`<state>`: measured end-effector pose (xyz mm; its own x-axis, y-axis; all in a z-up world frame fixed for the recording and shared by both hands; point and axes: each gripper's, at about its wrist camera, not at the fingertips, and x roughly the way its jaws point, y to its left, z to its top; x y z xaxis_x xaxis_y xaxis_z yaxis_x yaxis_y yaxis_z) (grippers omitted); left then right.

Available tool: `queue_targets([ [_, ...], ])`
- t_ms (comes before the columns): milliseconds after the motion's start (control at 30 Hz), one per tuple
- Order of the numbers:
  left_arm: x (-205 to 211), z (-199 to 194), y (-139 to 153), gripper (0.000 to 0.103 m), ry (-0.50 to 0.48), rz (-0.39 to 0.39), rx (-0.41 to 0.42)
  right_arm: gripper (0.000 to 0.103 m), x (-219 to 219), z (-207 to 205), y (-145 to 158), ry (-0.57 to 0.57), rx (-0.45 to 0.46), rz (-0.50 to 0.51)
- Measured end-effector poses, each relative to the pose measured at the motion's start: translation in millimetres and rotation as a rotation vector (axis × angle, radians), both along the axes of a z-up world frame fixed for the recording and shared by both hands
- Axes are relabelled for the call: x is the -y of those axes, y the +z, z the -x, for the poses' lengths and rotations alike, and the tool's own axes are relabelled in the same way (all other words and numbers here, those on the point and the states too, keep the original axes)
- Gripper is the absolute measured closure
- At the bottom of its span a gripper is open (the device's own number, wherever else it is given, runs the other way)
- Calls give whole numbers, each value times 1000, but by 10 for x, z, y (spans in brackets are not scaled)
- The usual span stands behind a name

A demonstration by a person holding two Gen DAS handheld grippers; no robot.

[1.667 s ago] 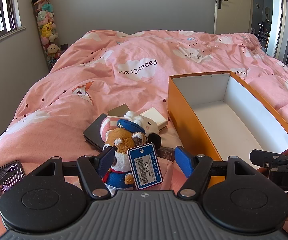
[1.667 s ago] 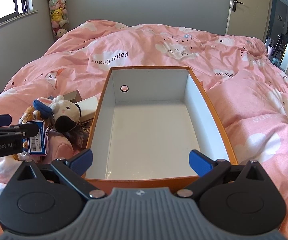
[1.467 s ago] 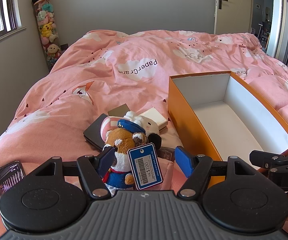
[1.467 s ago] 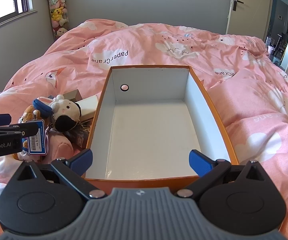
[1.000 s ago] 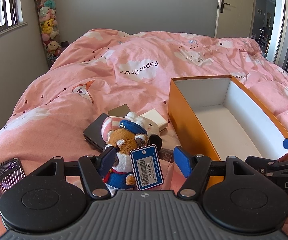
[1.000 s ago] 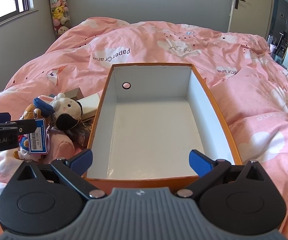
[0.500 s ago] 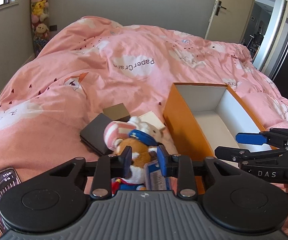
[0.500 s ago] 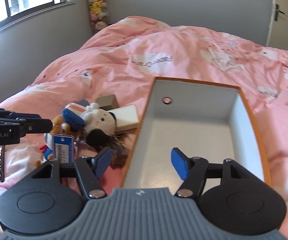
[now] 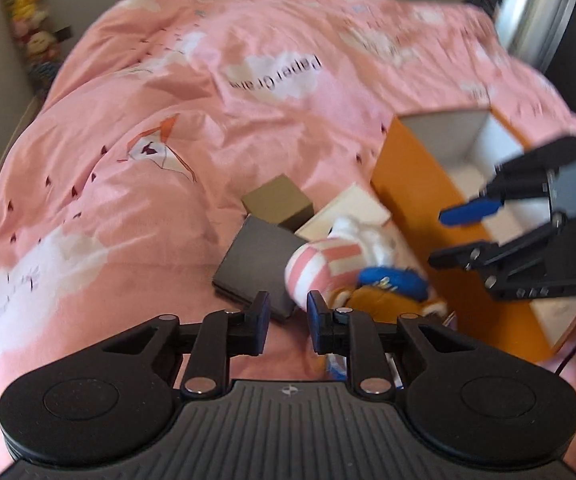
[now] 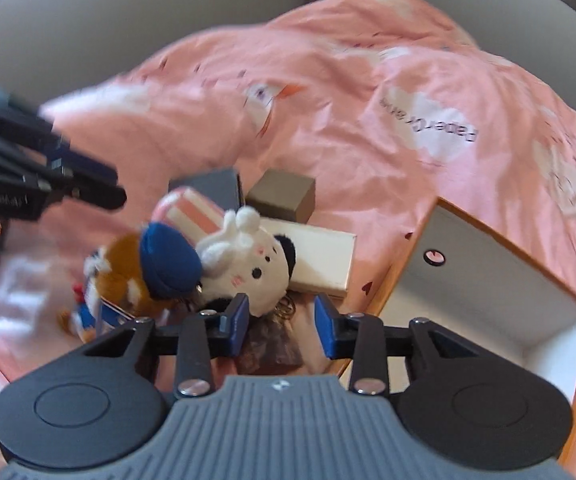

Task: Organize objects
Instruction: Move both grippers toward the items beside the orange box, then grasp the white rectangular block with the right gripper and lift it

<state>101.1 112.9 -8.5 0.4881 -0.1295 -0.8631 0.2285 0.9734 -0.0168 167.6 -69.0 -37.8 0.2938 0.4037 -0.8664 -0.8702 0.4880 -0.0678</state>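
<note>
My left gripper (image 9: 286, 322) is drawn in as narrow as it goes with nothing between its pads; only pink duvet (image 9: 128, 200) and a corner of the black flat box (image 9: 254, 264) show past them. My right gripper (image 10: 280, 326) has just been closing and stands half-wide, empty, over the keyring and the foot of the white plush (image 10: 248, 268). Every loose thing lies just left of the orange box (image 10: 499, 296): the white plush leans on the sailor bear (image 10: 140, 276), both on top of the cream box (image 10: 319, 264), with the brown cube (image 10: 284, 196) beyond them. I judge the step is fetching a plush for the orange box. To do it well I should spread the right pads again, settle them around the plush's body, not the ring, and lift straight. The orange box wall stands right beside the pile, so I must clear its rim before swinging across; its white inside is bare, plenty of room. My left gripper crowds the far side of the pile
</note>
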Motion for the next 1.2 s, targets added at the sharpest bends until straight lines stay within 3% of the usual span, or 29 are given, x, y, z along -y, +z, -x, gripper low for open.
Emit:
queue_targets([
  [167, -43, -146, -150, 77, -101, -7, -76, 65, -166, -111, -202, 142, -46, 130],
  [433, -59, -330, -266, 67, -173, -69, -91, 64, -357, -345, -339, 213, -115, 220],
  [567, -96, -432, -310, 65, -188, -113, -97, 64, -431, -371, -327, 274, -30, 275],
  [633, -146, -500, -326, 54, -208, -109, -115, 61, -460, -403, -318, 347, 18, 303],
  [733, -195, -572, -363, 41, -291, -104, -145, 43, -525, -487, -345, 499, 58, 345],
  [867, -165, -608, -399, 26, -396, -135, -160, 41, -647, -581, -475, 688, 98, 404],
  [1000, -173, -731, -400, 26, -431, -119, -179, 41, -800, -702, -585, 788, 83, 436],
  [1100, -201, -856, -392, 27, -433, -104, -198, 31, -918, -729, -637, 849, 67, 439],
  [1200, -198, -941, -443, 31, -435, -99, -234, 29, -1017, -753, -754, 908, 50, 484],
])
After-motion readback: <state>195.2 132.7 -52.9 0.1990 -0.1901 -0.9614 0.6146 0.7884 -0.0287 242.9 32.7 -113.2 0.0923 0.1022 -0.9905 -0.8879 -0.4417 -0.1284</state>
